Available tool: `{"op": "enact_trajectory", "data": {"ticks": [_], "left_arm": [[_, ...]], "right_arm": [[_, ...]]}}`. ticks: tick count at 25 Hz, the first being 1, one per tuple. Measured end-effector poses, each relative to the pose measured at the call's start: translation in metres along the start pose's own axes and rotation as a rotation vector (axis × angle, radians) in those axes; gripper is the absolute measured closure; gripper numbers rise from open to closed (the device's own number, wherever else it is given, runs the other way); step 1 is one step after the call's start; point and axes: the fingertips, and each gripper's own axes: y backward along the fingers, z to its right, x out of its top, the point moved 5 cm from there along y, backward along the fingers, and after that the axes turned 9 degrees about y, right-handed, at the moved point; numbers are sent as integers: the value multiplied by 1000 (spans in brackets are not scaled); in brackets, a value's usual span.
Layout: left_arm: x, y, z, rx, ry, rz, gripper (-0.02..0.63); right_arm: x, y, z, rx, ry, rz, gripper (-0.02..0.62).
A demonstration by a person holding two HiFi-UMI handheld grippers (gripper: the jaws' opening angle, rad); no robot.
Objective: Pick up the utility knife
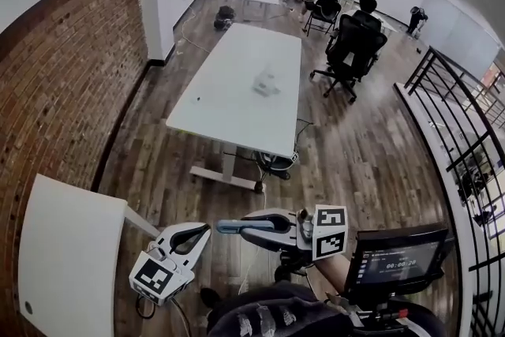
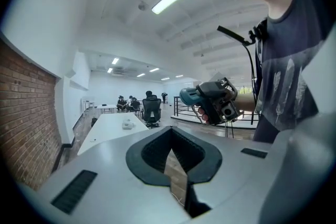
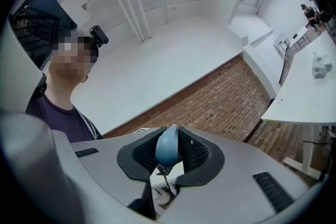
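Note:
The utility knife has a blue handle and pokes out leftward from my right gripper, which is shut on it close to my body. In the right gripper view the blue handle fills the gap between the jaws of the right gripper. My left gripper hangs just left of the knife, shut and empty. In the left gripper view the left gripper has its jaws closed together, and the right gripper with the knife's blue end shows beyond them in a hand.
A long white table stands ahead with a small pale object on it. A second white table is at lower left by the brick wall. An office chair, a black railing and a screen are on the right.

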Motion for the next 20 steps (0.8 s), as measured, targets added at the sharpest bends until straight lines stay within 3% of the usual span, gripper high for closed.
{"op": "enact_trajectory", "data": {"ticks": [11,20], "left_arm": [[49,-216,108,-2,-81,-103,609],[62,-276,131,2,-123,-153,609]], "right_arm": [[32,239,81,-55,-89,196,526],[40,307,110,-66,-178,320,526]]}}
